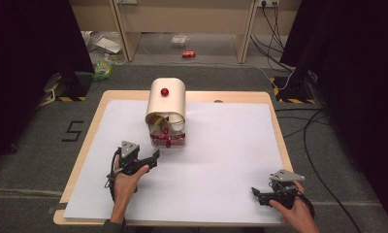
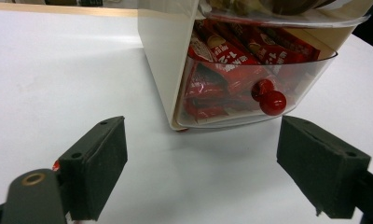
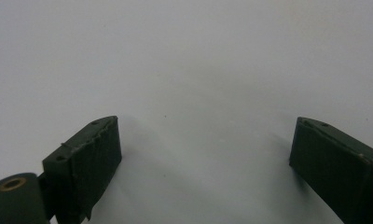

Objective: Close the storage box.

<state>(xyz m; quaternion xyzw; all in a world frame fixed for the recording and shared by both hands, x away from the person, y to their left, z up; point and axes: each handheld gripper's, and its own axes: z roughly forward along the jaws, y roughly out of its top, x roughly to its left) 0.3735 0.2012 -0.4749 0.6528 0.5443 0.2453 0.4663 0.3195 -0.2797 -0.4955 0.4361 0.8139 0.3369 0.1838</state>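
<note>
a small cream cabinet (image 1: 166, 114) with a rounded top stands upright toward the far middle of the bench (image 1: 83, 165), which is pale wood under a smooth white sheet (image 1: 221, 160). its walls are matte and opaque; its fronts are clear curved plastic. a glossy red knob (image 1: 164, 91) sits on the domed cover. the lowest part is a clear drawer (image 2: 250, 88) with a bowed front, packed with shiny red wrapped bars (image 2: 231, 51), and a round red drawer knob (image 2: 272, 102) sticks out of its face. the compartment above holds pale and green items, too unclear to name.

the left tongs (image 1: 151, 160) lie near and just left of the cabinet, pointing at its base but apart from it; in the left gripper view its blocky black jaws with rough padded faces stand wide, holding nothing. the right tongs (image 1: 256, 193) rest at the near right corner, well apart from the cabinet, close to the sheet's near edge, jaws also wide and holding nothing. bare sheet stretches between the two.
</note>
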